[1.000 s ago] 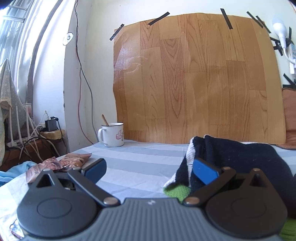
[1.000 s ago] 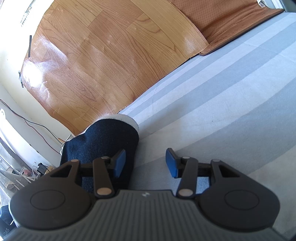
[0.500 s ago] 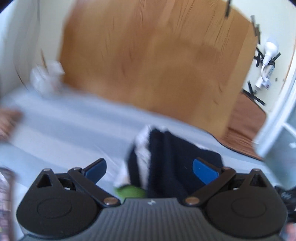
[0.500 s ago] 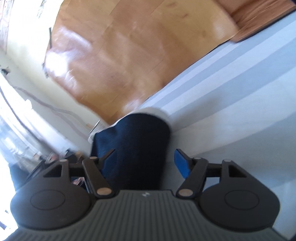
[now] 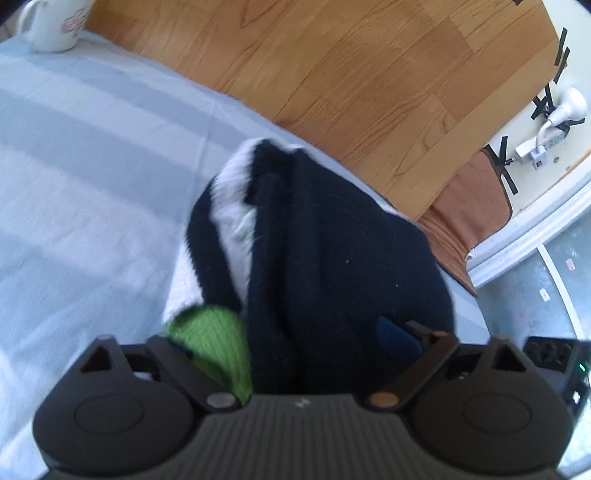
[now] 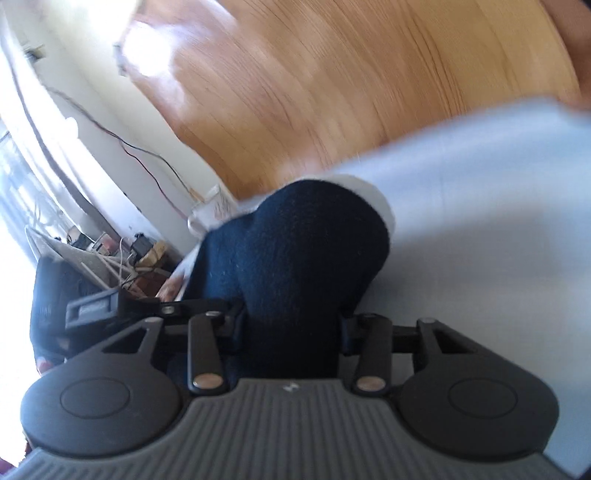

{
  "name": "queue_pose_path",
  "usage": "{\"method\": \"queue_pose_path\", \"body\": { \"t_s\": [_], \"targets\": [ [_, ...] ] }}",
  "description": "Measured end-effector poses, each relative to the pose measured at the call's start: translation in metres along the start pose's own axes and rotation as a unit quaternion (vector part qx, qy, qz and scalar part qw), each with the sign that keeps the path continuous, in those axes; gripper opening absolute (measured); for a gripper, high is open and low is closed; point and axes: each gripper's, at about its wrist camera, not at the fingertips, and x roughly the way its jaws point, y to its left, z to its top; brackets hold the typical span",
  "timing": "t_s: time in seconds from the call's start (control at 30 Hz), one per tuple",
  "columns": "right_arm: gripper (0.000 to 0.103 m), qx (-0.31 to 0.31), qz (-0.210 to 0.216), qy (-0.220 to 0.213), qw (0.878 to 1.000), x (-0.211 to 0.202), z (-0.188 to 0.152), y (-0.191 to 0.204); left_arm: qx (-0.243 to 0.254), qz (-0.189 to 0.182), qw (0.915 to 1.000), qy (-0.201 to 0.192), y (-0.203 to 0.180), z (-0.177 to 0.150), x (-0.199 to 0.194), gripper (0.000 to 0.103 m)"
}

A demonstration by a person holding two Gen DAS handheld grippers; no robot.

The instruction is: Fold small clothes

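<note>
Left wrist view: left gripper (image 5: 291, 339) points down at a dark navy knit garment (image 5: 332, 240) bunched on the pale striped sheet (image 5: 92, 166). Garment has white bands (image 5: 232, 206) along its left side and a bright green knit patch (image 5: 214, 339) at its near-left end. Jaws stand wide and have just been closing a little; garment lies between them, green patch covering the left finger, blue pad of right finger (image 5: 397, 334) showing at the cloth's right edge. Can't tell if the pads actually press the fabric, reads as wide and loose. Wood-grain vinyl sheet (image 5: 332, 66) taped to wall behind, black tape strips (image 5: 561, 48) at its right side. White mug (image 5: 55, 26) w/ red print at top left, standing on the sheet, well apart from garment. White lamp (image 5: 567, 105) taped to wall at right; brown mat (image 5: 469, 206) below it. Right wrist view: picture blurred. Right gripper (image 6: 291, 332) has the navy garment (image 6: 295, 251) running straight between its fingers; jaws about half way in, just been closing, both fingers hard against the cloth, so gripped. White edge of garment (image 6: 373, 195) at its far end, lying on the sheet (image 6: 480, 240). Wood-grain vinyl (image 6: 351, 74) fills the top. Left of frame: red and black wires (image 6: 147, 155) down the wall, clutter of cables and small boxes (image 6: 122, 254) on a low ledge, detail too smeared to name. Mug (image 6: 212, 210) just visible behind garment, blurred.
</note>
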Motion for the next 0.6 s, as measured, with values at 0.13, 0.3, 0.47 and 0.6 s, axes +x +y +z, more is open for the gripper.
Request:
{"method": "queue_pose_path", "body": {
  "t_s": [0.13, 0.3, 0.47, 0.6],
  "targets": [
    [0.046, -0.028, -0.018, -0.067, 0.997, -0.004, 0.038, -0.015, 0.037, -0.011, 0.999, -0.021, -0.038, 0.041, 0.023, 0.084],
    [0.046, 0.018, -0.05, -0.13, 0.99, 0.007, 0.081, -0.073, 0.073, -0.009, 0.9958, -0.055, -0.082, 0.098, 0.08, 0.084],
    [0.046, 0.087, -0.114, -0.121, 0.982, 0.033, 0.092, -0.132, 0.089, 0.025, 0.9948, -0.044, -0.097, 0.125, 0.153, 0.081],
    [0.053, 0.115, -0.13, -0.092, 0.98, 0.043, 0.088, -0.151, 0.085, 0.057, 0.9942, -0.034, -0.088, 0.119, 0.182, 0.084]
  ]
}}
